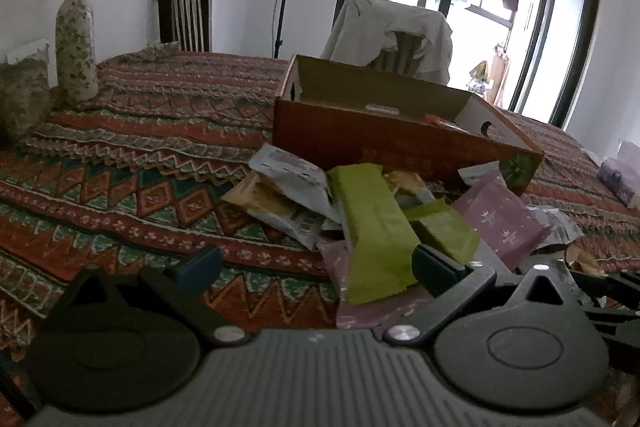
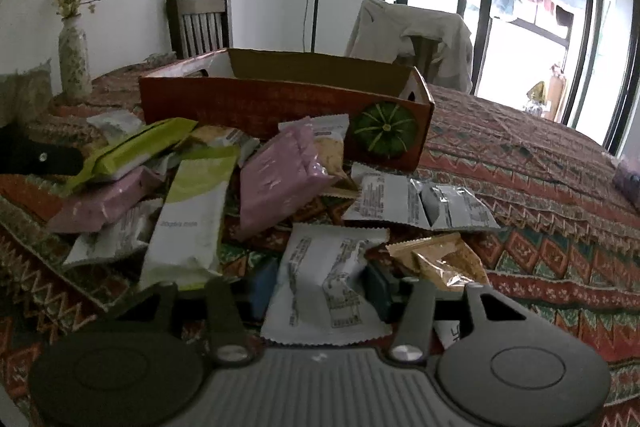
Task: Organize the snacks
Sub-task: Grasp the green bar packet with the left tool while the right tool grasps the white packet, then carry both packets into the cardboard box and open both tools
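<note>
Snacks lie in a loose heap on the patterned tablecloth point(image 1: 120, 155), just in front of an orange cardboard box point(image 2: 280, 103). Nearest the right gripper point(image 2: 320, 291), a white packet point(image 2: 324, 291) sits between the two blue-padded fingers, which press against its sides. Just to its right lies a tan crinkled packet point(image 2: 444, 259); to its left a long white-and-green packet point(image 2: 192, 219) rests partly on other wrappers. Beyond these, a pink packet point(image 2: 276, 175) leans up toward the box, and two grey-white packets point(image 2: 416, 203) lie flat beside it.

The left gripper point(image 1: 316, 263) has its fingers wide apart, holding nothing; a long green packet point(image 1: 372, 235) lies at the inner side of its right finger (touching or not, I cannot tell). Past it are a mauve packet point(image 1: 500, 219) and a white packet with printing point(image 1: 288, 167).

The box stands open-topped, a green pumpkin picture point(image 2: 382, 135) on its front corner. Farther back, a flowered vase point(image 1: 74, 43) stands upright on the table, with a dark wooden chair point(image 1: 184, 11) and a cloth-draped chair point(image 1: 392, 35) behind.
</note>
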A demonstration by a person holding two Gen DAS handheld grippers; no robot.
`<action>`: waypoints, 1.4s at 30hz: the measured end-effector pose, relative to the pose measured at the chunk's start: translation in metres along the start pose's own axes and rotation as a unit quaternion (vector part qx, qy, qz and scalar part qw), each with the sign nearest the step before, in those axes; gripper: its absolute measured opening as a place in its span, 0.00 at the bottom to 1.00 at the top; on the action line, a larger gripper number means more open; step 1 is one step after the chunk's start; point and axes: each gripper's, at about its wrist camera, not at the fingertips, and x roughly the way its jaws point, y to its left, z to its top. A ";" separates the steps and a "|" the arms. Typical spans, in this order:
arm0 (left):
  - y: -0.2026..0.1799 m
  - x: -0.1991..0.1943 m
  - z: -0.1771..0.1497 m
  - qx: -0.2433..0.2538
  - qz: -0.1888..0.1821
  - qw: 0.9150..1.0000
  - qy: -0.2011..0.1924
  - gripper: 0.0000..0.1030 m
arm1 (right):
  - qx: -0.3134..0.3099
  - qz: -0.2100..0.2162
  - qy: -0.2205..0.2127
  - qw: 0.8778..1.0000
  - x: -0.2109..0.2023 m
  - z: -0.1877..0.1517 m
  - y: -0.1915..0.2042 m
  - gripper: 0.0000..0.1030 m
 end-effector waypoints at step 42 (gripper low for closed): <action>-0.031 0.030 0.027 -0.012 -0.012 1.000 0.016 0.38 | 0.051 -0.022 -0.081 0.995 -0.032 0.003 -0.038 0.36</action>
